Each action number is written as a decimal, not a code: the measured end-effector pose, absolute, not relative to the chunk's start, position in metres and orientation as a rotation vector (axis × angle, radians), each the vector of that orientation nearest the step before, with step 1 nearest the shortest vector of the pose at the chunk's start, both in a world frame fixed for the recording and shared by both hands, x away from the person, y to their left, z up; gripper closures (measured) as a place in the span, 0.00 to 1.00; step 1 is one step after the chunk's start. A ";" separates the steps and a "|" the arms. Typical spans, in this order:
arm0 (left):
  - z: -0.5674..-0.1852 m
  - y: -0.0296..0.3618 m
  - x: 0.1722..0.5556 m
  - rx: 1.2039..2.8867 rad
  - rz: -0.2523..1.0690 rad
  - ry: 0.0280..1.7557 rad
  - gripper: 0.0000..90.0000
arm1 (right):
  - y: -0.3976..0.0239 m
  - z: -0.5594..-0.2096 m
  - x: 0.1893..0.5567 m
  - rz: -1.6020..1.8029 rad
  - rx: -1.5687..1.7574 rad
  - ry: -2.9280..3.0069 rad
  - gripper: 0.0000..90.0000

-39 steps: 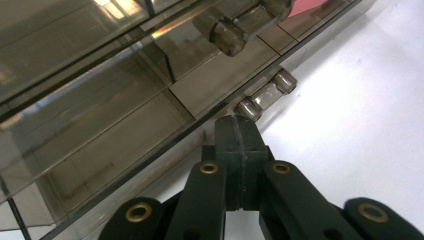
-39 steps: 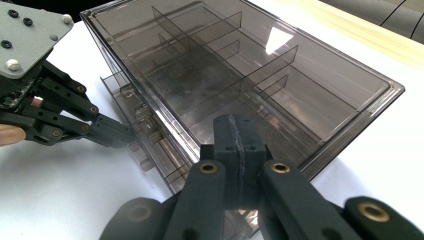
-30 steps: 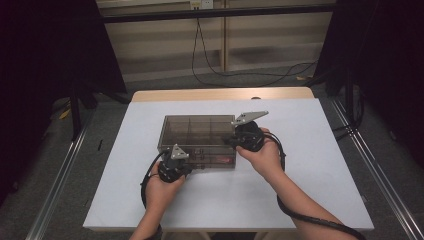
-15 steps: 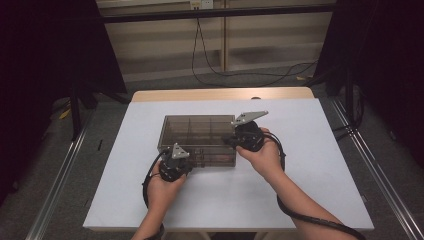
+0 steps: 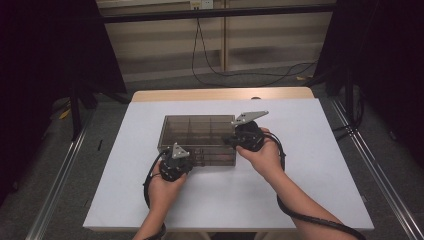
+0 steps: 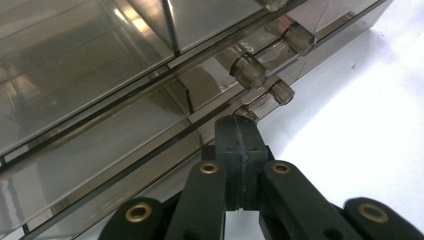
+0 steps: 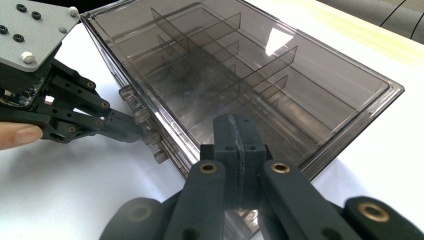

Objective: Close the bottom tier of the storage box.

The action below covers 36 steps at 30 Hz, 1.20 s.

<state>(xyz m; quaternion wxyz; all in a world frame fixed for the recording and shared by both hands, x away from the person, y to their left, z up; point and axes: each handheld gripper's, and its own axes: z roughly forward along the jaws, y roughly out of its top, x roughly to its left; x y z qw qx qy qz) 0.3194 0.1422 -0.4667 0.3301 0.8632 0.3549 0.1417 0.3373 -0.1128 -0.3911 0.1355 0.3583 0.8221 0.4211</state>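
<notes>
- The smoky clear drawer box (image 5: 199, 140) sits near the middle of the white counter (image 5: 310, 165), its long axis running across the person's front, so it lies straight ahead of both hands.
- The left hand-held gripper (image 6: 239, 131) has its jaws shut flat against each other with nothing between them. Its tip sits right at the box's front face, just below a row of small clear drawer knobs (image 6: 248, 71), the nearest one touching or almost touching the tip.
- From the right gripper view that same left hand-held gripper (image 7: 131, 131) comes in level from the box's front, tips at the knobs.
- The right hand-held gripper (image 7: 239, 130) is also closed on nothing. It rests over the box's near right corner, tilted down toward the lid (image 7: 280, 75).
- In the high view the left hand (image 5: 165, 187) is low at the front wall, and the right hand (image 5: 265, 155) is higher at the right end.
- Judged from this, the left is the nearer to the knobs. A pull would need its jaws opened first, the right steadying the box.
</notes>
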 end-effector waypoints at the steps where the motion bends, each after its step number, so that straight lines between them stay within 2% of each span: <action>1: -0.467 0.142 0.319 2.257 0.374 0.929 1.00 | -0.113 -0.391 0.337 1.219 1.038 2.381 1.00; 36: -0.471 0.142 0.319 2.189 0.370 0.987 1.00 | -0.112 -0.391 0.338 1.215 1.041 2.380 1.00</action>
